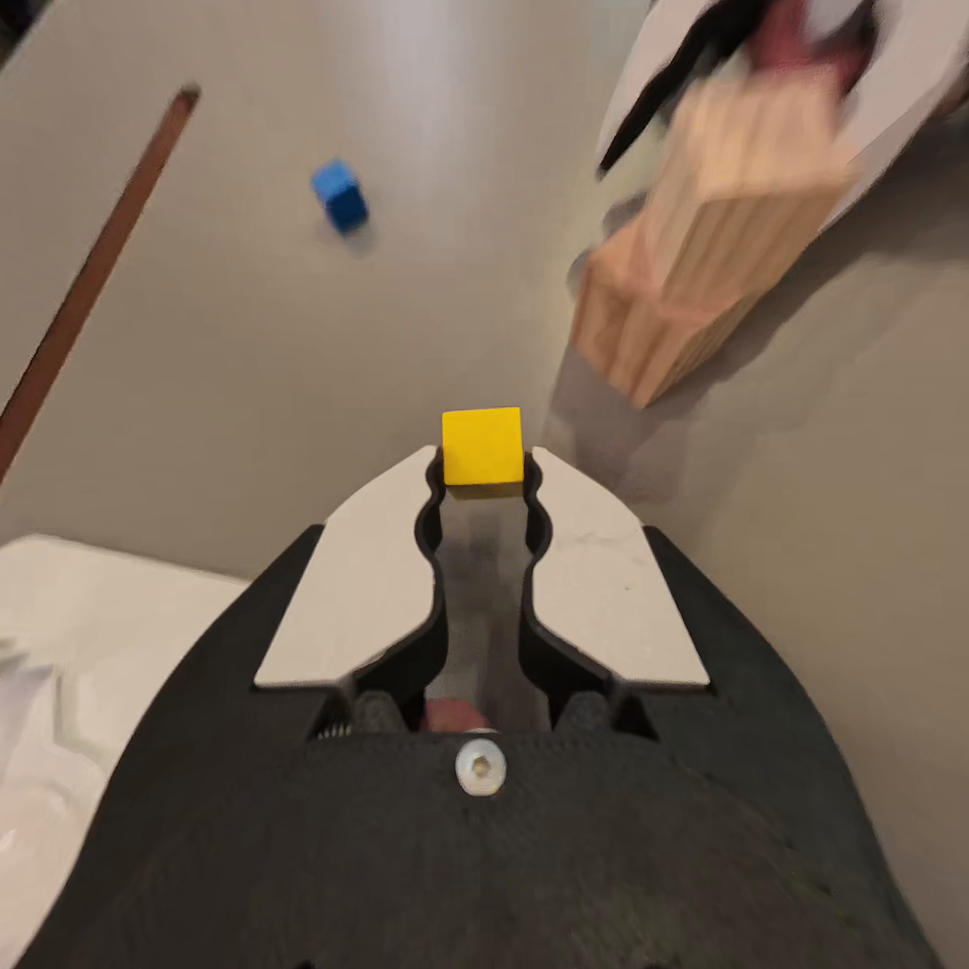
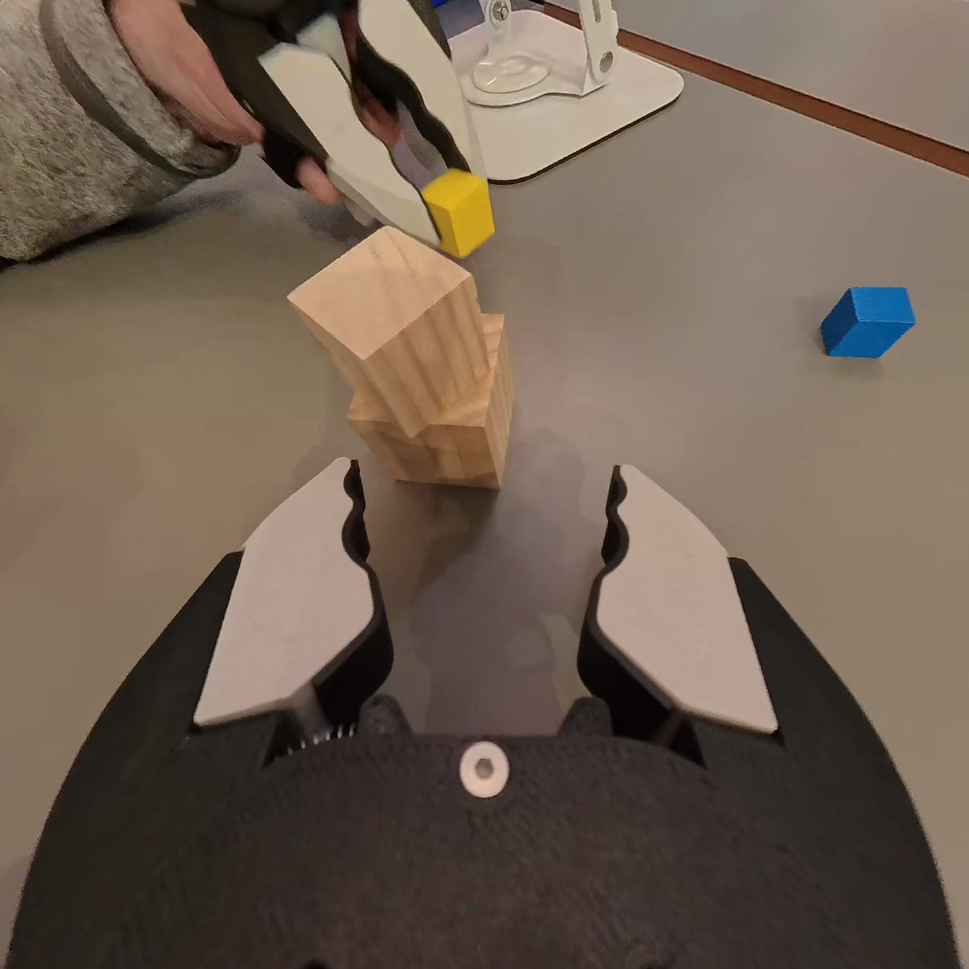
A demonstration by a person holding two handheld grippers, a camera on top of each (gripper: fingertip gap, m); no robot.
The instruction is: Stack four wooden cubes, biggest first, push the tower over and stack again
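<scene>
Right wrist view: left tool (image 2: 445, 210) pinches yellow cube (image 2: 461, 212) above wooden stack (image 2: 419, 367).

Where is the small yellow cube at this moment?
The small yellow wooden cube is pinched in the tips of the left claw, in the air just above the top corner of the two stacked pale wooden blocks.

One wooden cube (image 2: 388, 335) sits tilted on another wooden cube (image 2: 451, 445) on the desk (image 2: 681, 419). A small cube (image 2: 460, 212) is just behind the top one. Another cube (image 2: 868, 322) sits far to the right.
</scene>
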